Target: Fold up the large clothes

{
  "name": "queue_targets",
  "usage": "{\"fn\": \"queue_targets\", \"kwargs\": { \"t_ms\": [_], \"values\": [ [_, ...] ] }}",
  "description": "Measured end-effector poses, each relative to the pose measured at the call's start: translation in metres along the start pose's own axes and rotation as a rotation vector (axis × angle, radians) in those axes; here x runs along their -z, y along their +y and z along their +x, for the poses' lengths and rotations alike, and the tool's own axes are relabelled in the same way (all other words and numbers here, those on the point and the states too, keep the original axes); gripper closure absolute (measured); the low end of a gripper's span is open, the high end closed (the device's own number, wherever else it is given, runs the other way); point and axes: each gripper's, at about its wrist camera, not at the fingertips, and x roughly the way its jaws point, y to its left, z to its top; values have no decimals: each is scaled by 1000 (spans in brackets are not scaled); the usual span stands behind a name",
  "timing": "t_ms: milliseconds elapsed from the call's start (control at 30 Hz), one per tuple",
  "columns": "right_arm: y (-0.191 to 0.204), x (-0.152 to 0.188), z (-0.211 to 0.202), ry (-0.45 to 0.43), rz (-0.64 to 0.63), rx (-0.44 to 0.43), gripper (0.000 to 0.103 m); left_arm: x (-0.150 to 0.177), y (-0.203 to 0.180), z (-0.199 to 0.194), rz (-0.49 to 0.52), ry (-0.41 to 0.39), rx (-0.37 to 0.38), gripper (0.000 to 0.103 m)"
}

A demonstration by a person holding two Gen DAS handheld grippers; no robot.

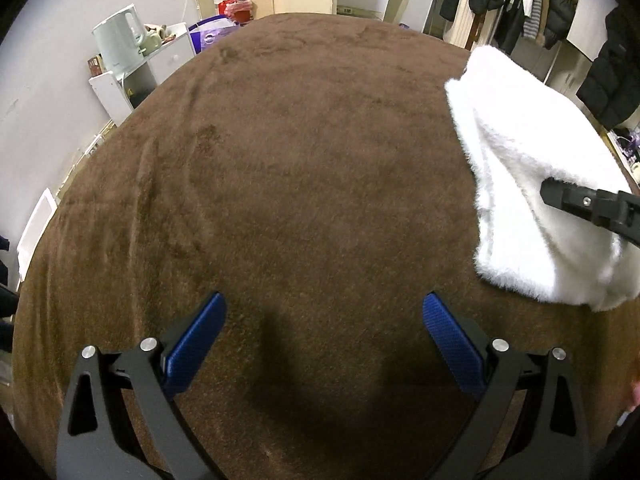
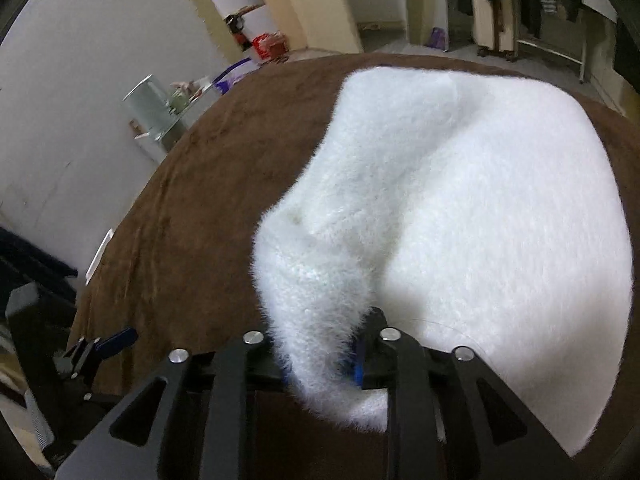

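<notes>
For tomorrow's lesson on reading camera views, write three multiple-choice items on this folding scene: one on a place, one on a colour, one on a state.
1. Where does the white fluffy garment lie in the left wrist view?
A. far left of the bed
B. right side of the bed
C. on the floor

2. What colour is the bed cover?
A. brown
B. green
C. grey

3. How does the left gripper stand?
A. shut on the garment
B. shut on nothing
C. open, holding nothing

Answers:
1 B, the garment sits toward the right edge of the brown cover.
2 A, the plush surface is brown all over.
3 C, its blue pads are wide apart over bare cover, while the right gripper pinches the garment.
</notes>
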Motion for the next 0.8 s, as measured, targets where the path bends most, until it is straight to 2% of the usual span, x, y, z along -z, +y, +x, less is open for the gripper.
{"fn": "queue_targets", "kwargs": {
  "t_ms": [33, 100, 133, 200, 400, 533, 700, 800],
  "values": [
    [0, -2, -1, 11, -2, -21, 57, -1, 0, -1, 0, -3, -2, 7],
    [-2, -2, -17, 15, -1, -83, 42, -3, -1, -5, 0, -13, 3, 7],
    [0, -2, -29, -3, -6, -82, 36, -5, -2, -8, 2, -20, 8, 7],
    [-6, 1, -59, -52, -19, -61, 30, -10, -7, -19, 17, -54, 14, 7],
    [-50, 11, -104, -85, 37, 57, 19, -36, -41, -58, 107, -141, 91, 7],
    [-88, 19, -110, -62, 111, 98, 19, -51, -81, -73, 197, -172, 137, 7],
    [-112, 29, -110, -54, 150, 111, 19, -59, -126, -64, 302, -180, 104, 7],
    [-118, 29, -102, -52, 157, 119, 19, -60, -134, -47, 318, -161, 57, 7]
  ]
}}
